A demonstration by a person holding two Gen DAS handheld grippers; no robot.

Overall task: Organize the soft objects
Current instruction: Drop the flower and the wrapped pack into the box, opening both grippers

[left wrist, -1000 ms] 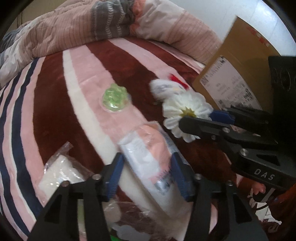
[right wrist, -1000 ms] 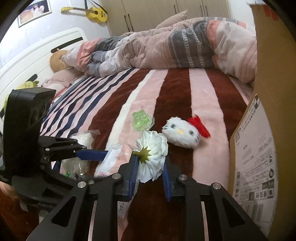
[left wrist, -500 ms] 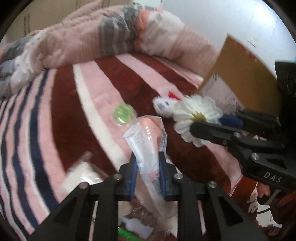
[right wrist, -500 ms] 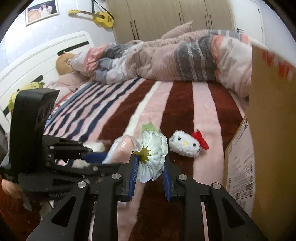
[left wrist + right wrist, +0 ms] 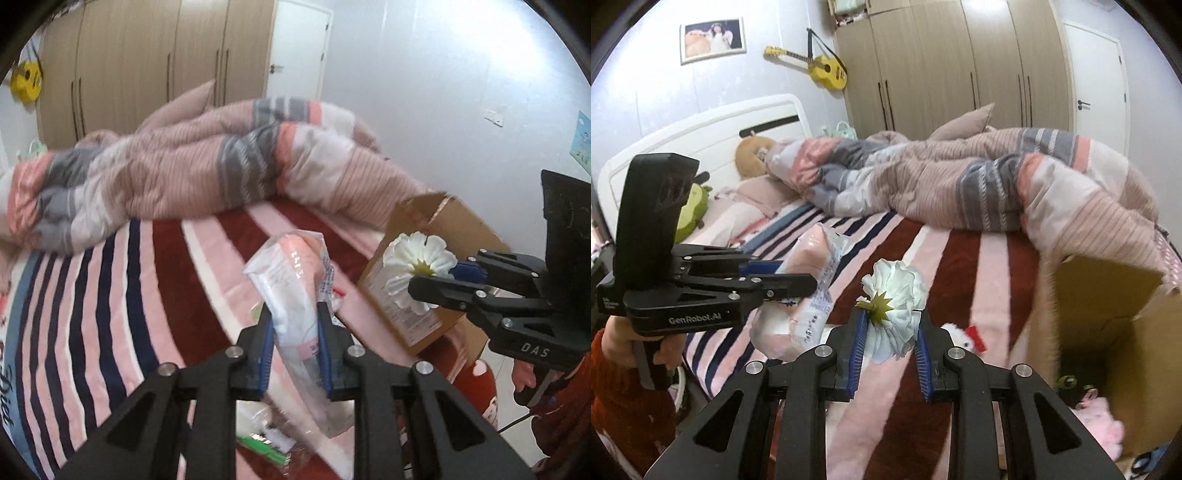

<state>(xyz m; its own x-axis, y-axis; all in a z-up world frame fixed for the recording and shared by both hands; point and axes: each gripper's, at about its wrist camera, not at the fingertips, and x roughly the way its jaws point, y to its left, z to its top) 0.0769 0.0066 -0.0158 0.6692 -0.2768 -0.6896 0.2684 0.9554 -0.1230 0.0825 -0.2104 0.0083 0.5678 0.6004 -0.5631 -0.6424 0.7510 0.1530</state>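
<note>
Toward the left edge of the bed [image 5: 746,354], left gripper [image 5: 295,317] raised, tongs narrow and pinched on a plastic-wrapped pink bundle [image 5: 291,280], lifted clear of the striped blanket [image 5: 92,314] with its upper end tilted up and away; seen from the right wrist, the same bundle [image 5: 812,266] sagging either side of the fingers, soft and slippery by the look of it; under that gripper, near the bed's front edge, more clear wrappers with a green strip [image 5: 266,448] left lying; further right, right gripper [image 5: 890,325] also up, tongs narrow on a white fabric flower [image 5: 894,306], gripped low at the petals with its green calyx and stub of stem poking toward the camera; just beyond those fingers, a white plush with a red bow [image 5: 964,338] resting on the blanket, not yet collected; at the right edge of the bed, an open cardboard box [image 5: 1108,306] with something pink and fluffy [image 5: 1097,424] already inside at the bottom; probably the carrying step, then, both loads off the bed and headed for the box; next move likely a swing rightward over the box's open top, flower nearest and so first, then a release low inside; care needed to clear the near flap, and to keep both grippers from crowding the opening together.
</note>
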